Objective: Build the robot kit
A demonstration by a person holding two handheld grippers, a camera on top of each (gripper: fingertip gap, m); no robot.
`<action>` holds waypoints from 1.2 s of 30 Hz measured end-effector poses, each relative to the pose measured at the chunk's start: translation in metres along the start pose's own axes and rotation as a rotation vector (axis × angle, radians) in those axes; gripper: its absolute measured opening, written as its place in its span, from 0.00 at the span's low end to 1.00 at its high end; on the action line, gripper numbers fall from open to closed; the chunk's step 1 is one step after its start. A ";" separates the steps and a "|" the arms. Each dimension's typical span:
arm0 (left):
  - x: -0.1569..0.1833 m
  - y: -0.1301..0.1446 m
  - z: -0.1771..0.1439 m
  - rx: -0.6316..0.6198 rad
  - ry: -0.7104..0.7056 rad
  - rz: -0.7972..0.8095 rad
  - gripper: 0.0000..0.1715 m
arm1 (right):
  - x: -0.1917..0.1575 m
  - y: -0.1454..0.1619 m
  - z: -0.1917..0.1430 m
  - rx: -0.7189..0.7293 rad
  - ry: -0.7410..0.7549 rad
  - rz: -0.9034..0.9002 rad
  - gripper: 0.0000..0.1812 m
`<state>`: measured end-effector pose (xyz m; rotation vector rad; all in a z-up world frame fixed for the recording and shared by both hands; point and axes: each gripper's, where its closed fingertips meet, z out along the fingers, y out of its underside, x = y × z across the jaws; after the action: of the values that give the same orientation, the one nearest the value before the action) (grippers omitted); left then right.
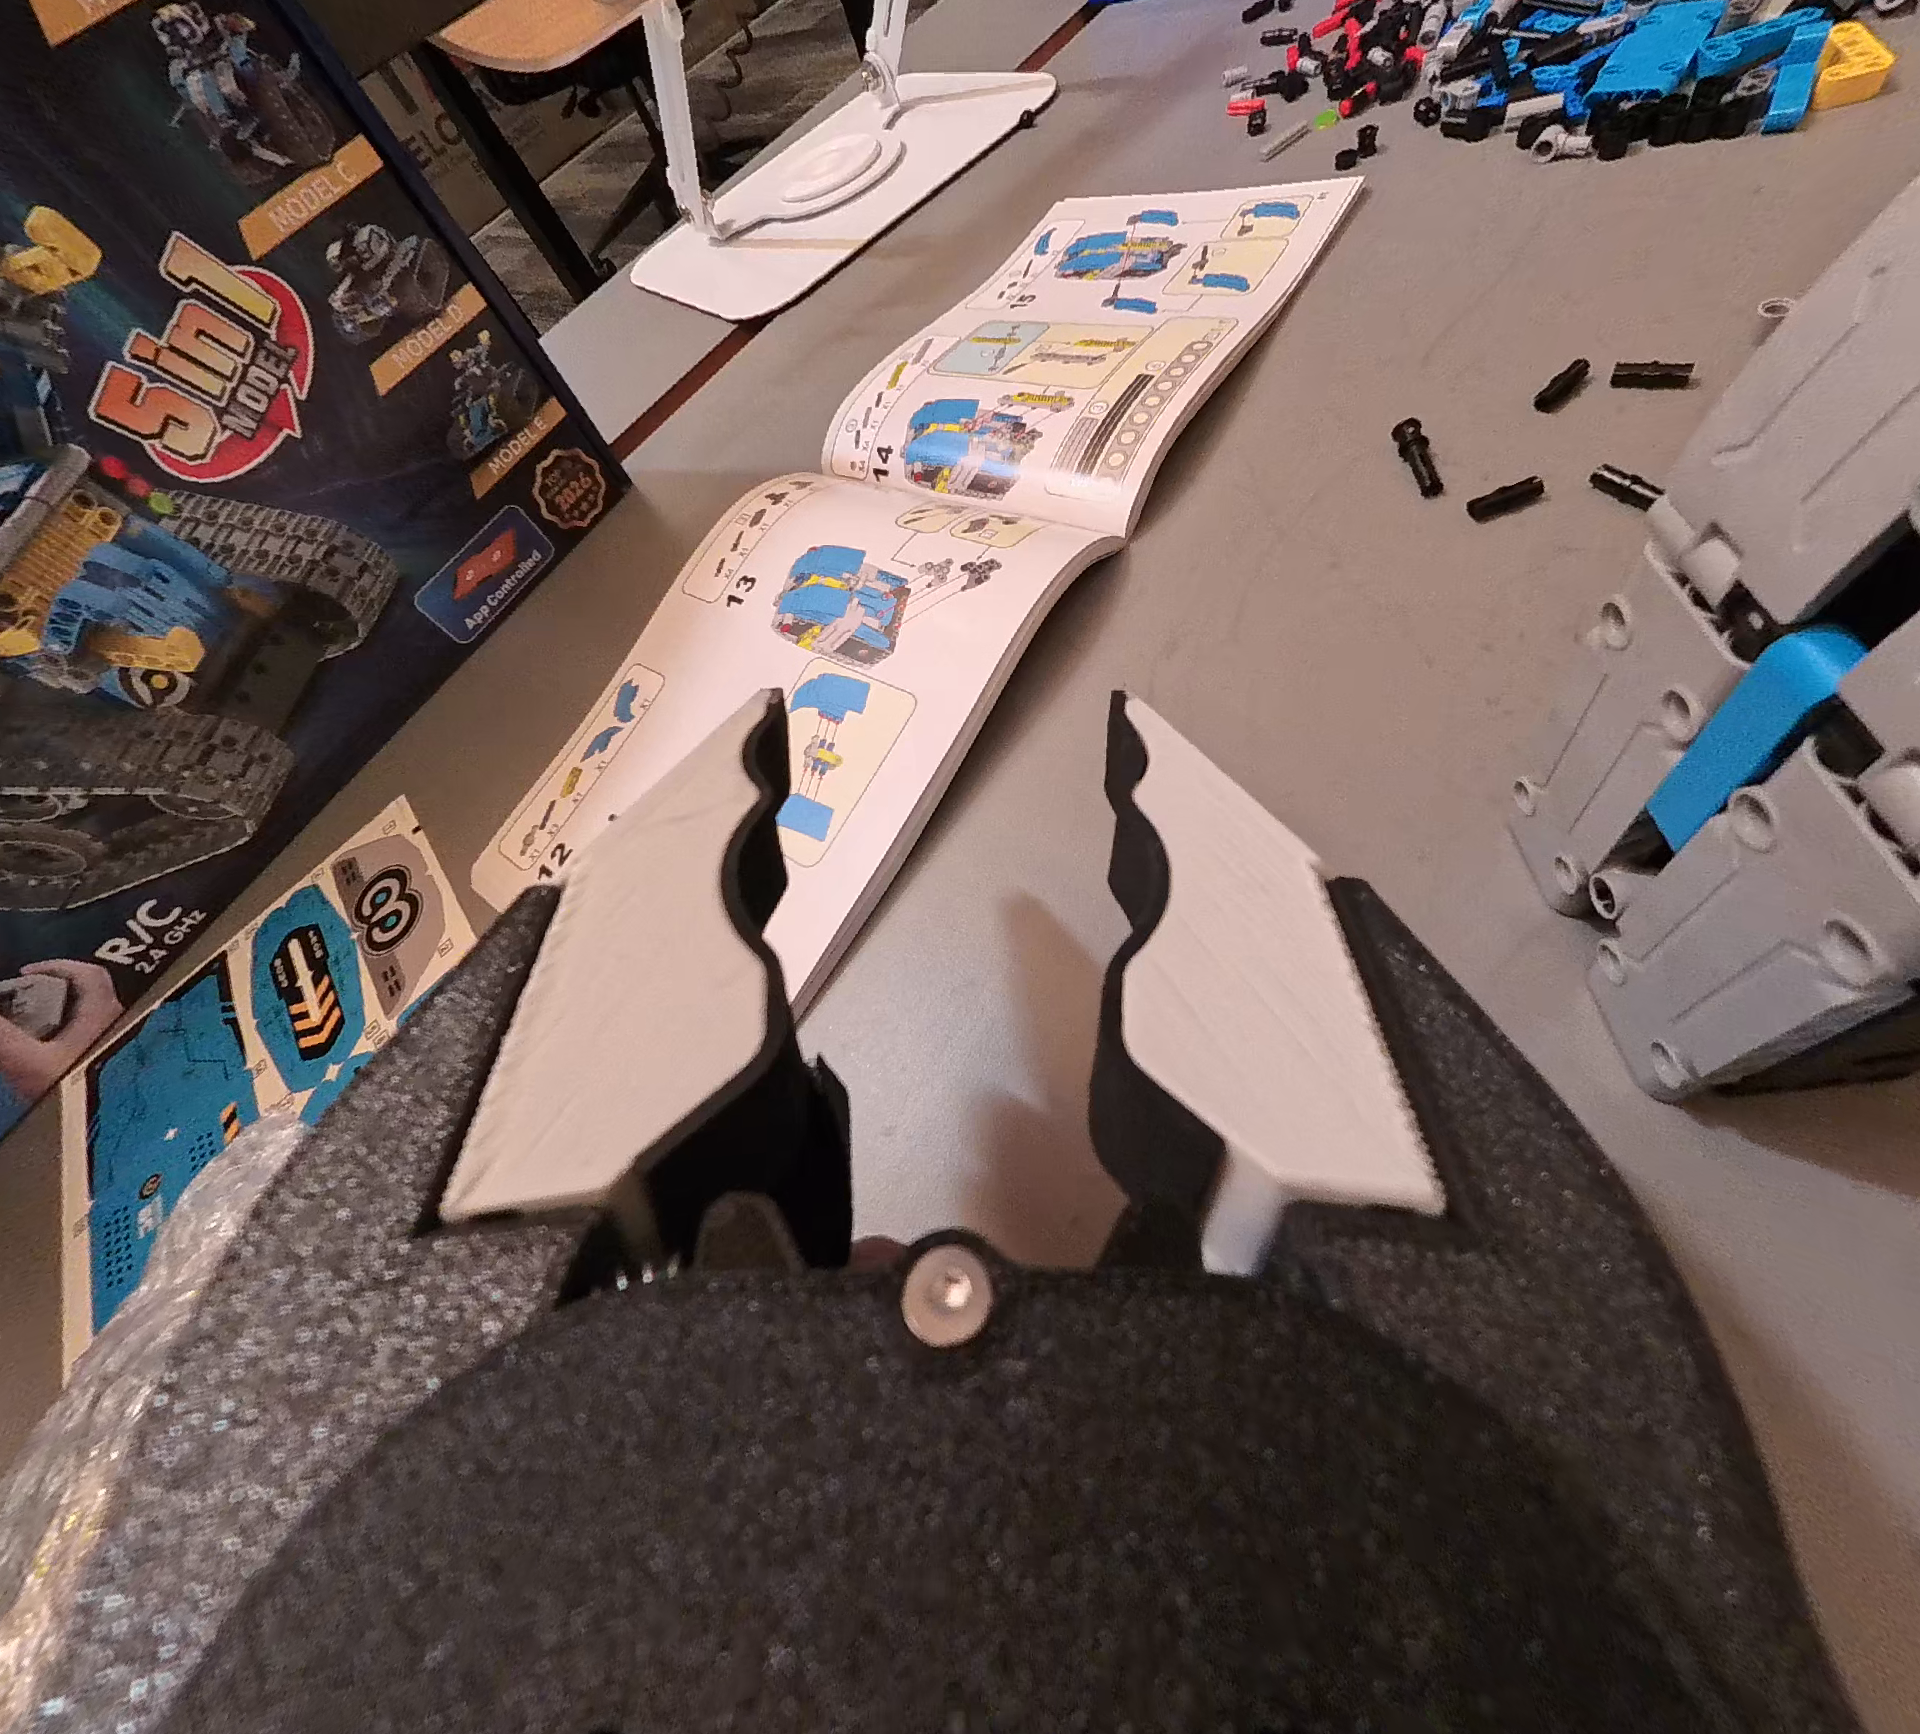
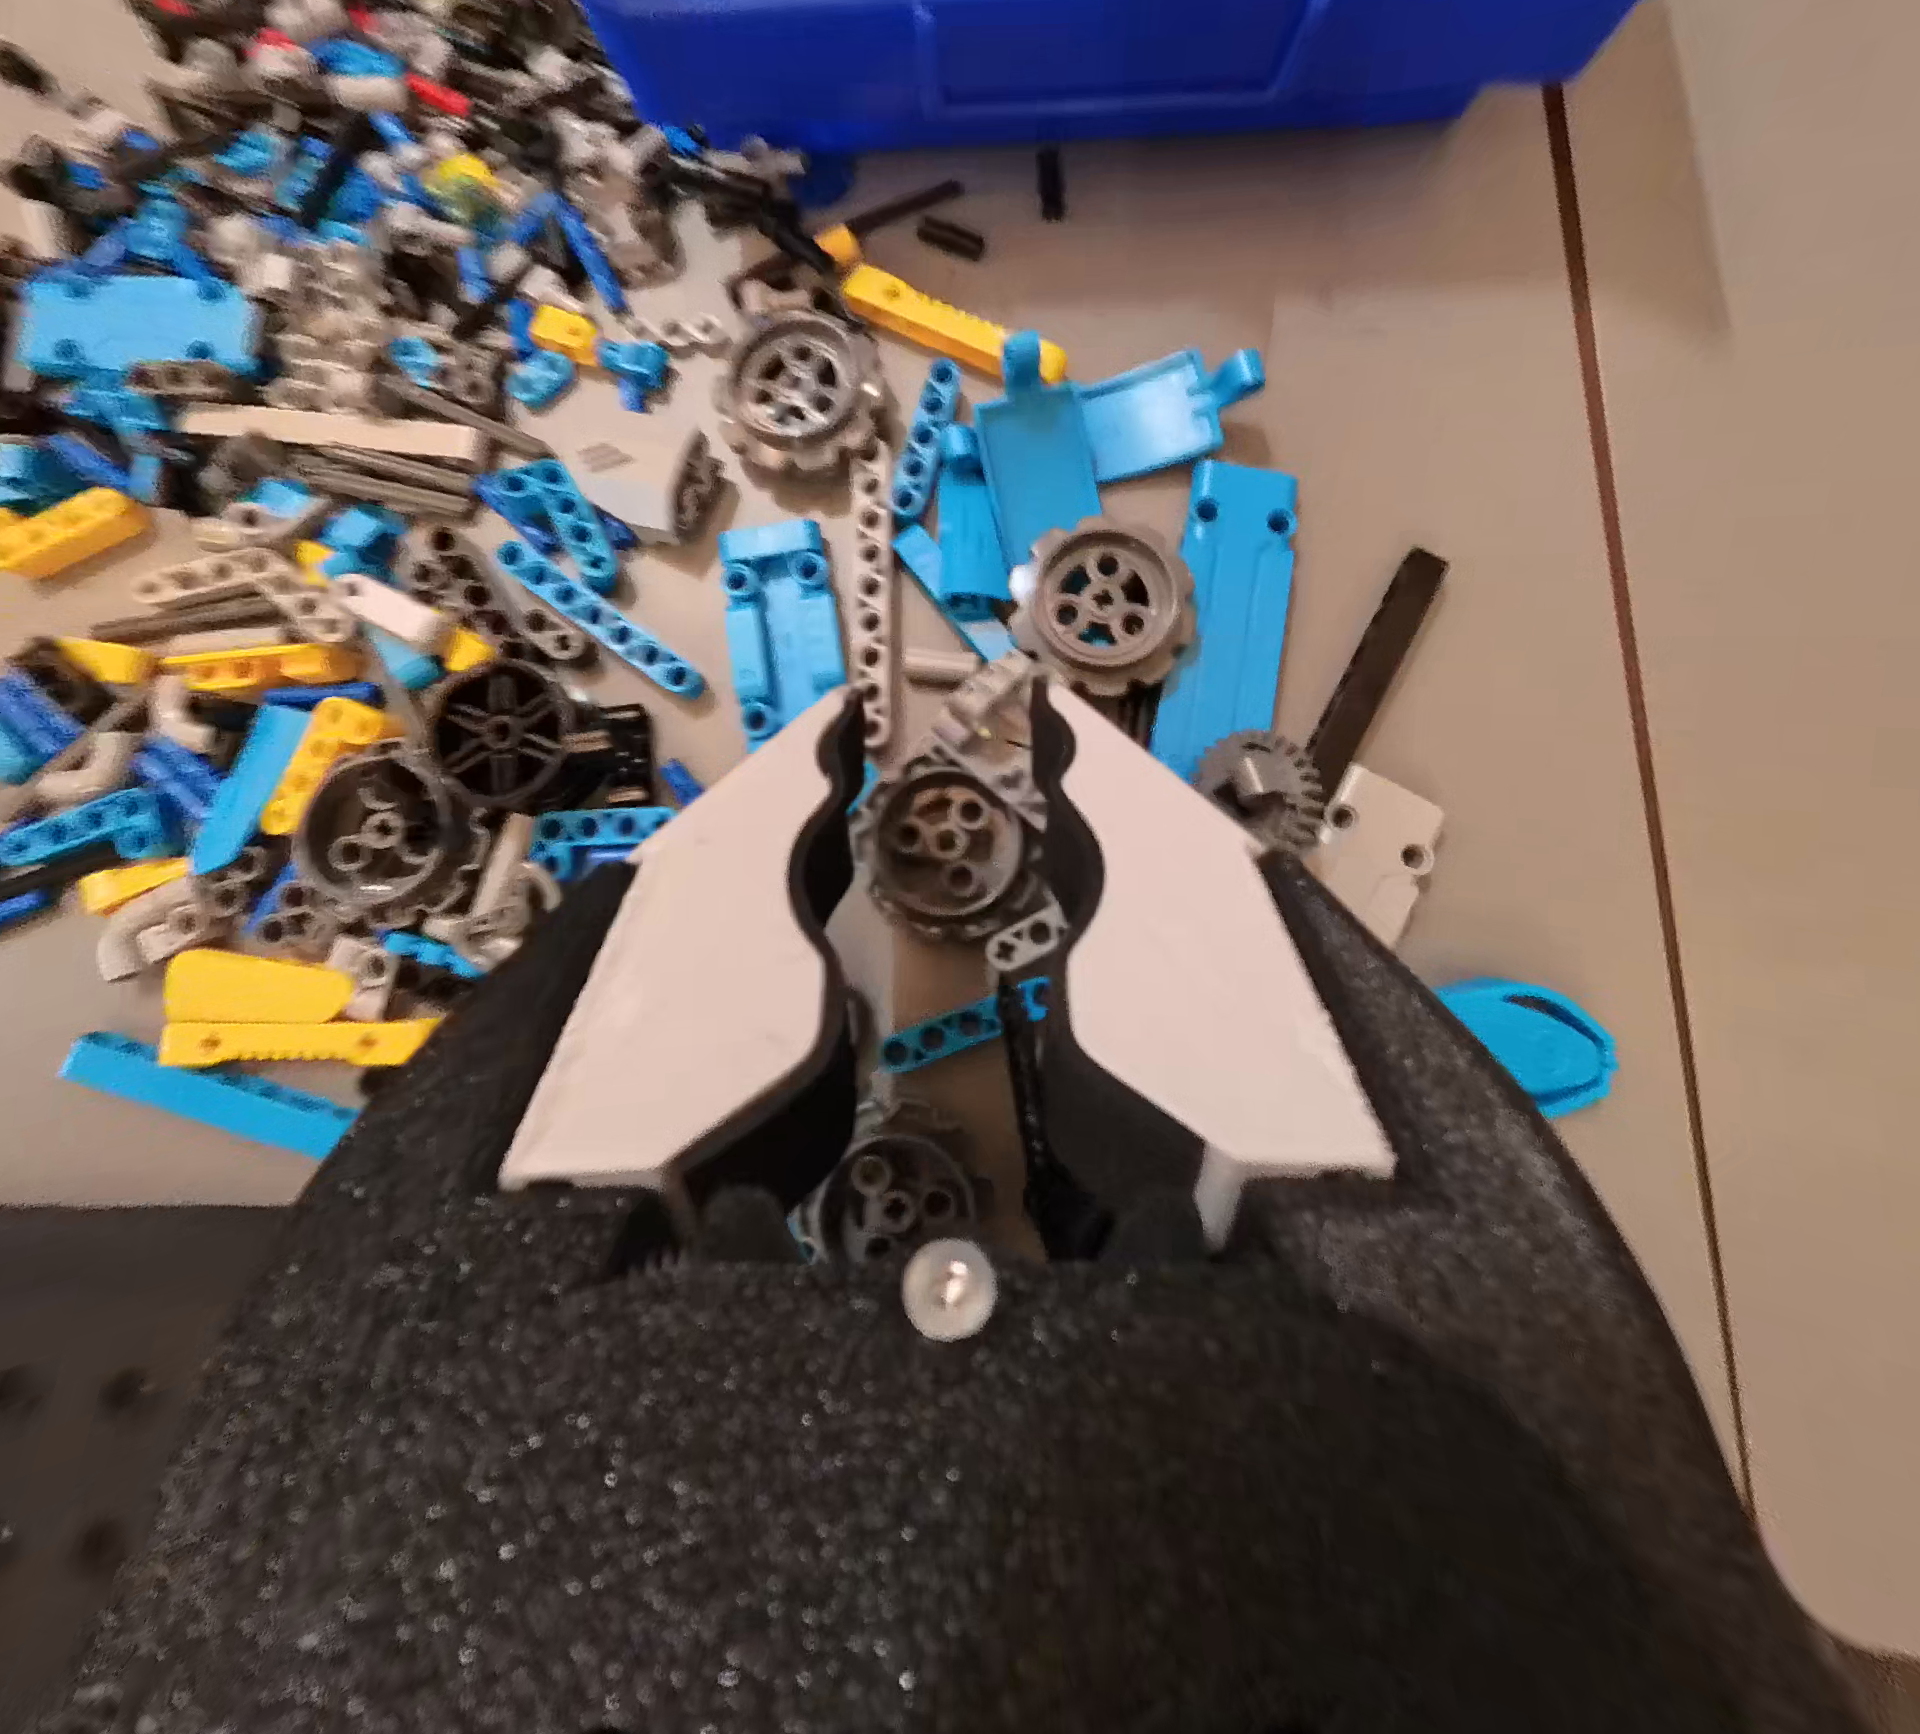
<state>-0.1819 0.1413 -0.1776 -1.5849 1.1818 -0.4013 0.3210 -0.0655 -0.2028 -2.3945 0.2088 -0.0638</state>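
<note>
My left gripper (image 1: 945, 708) is open and empty, low over the grey table (image 1: 1299, 749). Its left finger overlaps the near edge of an open instruction booklet (image 1: 935, 479). A partly built grey model with a blue piece (image 1: 1766, 749) stands to its right. My right gripper (image 2: 945, 697) is open, with nothing held, over a heap of loose building parts (image 2: 364, 489). A dark grey wheel (image 2: 951, 837) lies between its jaws. Whether the pads touch it I cannot tell. A small light grey connector (image 2: 987, 713) sits by the right fingertip.
A tall printed box (image 1: 260, 437) stands left, with a sticker sheet (image 1: 239, 1040) and bubble wrap below it. A white lamp stand (image 1: 831, 157) is behind the booklet. Several black pins (image 1: 1507, 458) lie loose. A blue bin (image 2: 1091, 1) stands behind the heap. A table seam (image 2: 1621, 593) runs on the right. There is about 55 cm between the tips of the two grippers.
</note>
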 end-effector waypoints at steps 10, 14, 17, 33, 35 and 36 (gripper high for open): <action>0.000 0.000 0.000 0.000 0.001 -0.001 0.36 | -0.111 0.021 -0.020 -0.057 -0.428 -0.358 0.25; 0.000 0.000 0.000 0.000 0.000 0.002 0.36 | -0.110 0.027 -0.007 -0.098 -0.346 -0.430 0.25; 0.000 0.000 0.000 0.000 0.000 0.003 0.36 | -0.111 0.023 -0.004 -0.073 -0.361 -0.400 0.23; 0.001 0.000 0.000 0.000 -0.003 0.014 0.36 | -0.104 0.018 -0.001 -0.034 -0.266 -0.481 0.18; 0.001 0.000 0.000 0.000 -0.004 0.015 0.36 | -0.101 0.013 -0.006 0.005 -0.264 -0.470 0.01; 0.001 0.000 0.000 0.000 -0.003 0.015 0.36 | -0.097 0.009 -0.009 0.033 -0.247 -0.464 0.01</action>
<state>-0.1814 0.1400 -0.1779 -1.5756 1.1903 -0.3888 0.2234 -0.0611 -0.2011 -2.3444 -0.4608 0.0138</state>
